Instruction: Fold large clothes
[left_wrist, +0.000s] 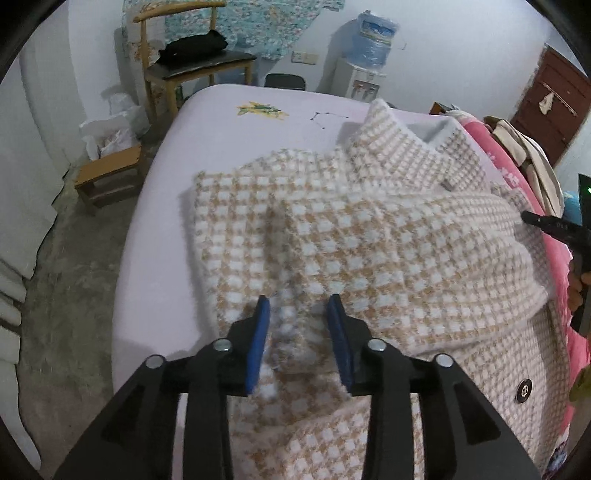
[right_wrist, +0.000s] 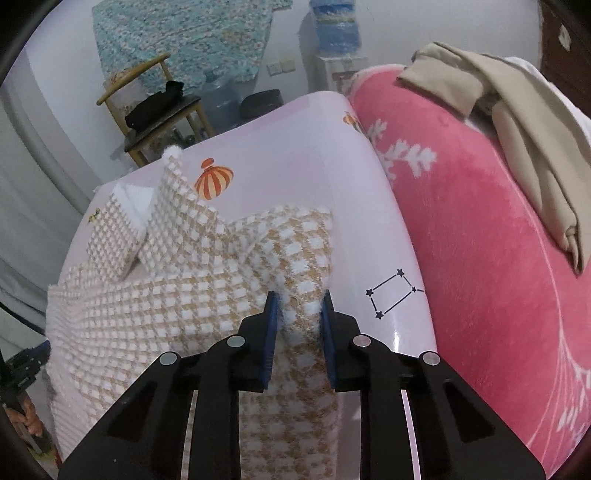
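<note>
The fuzzy beige-and-white houndstooth coat (left_wrist: 369, 229) lies spread on the pale lilac printed bedsheet (left_wrist: 229, 122), beside a pink fleece blanket (right_wrist: 480, 229); my left gripper (left_wrist: 298, 314) stands spread, a fold of coat loose between its blue pads (left_wrist: 258, 347). My right gripper (right_wrist: 298, 306) pinches a bunched coat sleeve edge.

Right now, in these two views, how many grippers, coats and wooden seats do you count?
Grippers: 2, left gripper and right gripper
Coats: 1, checked coat
Wooden seats: 2, chair and stool
Total: 5
</note>
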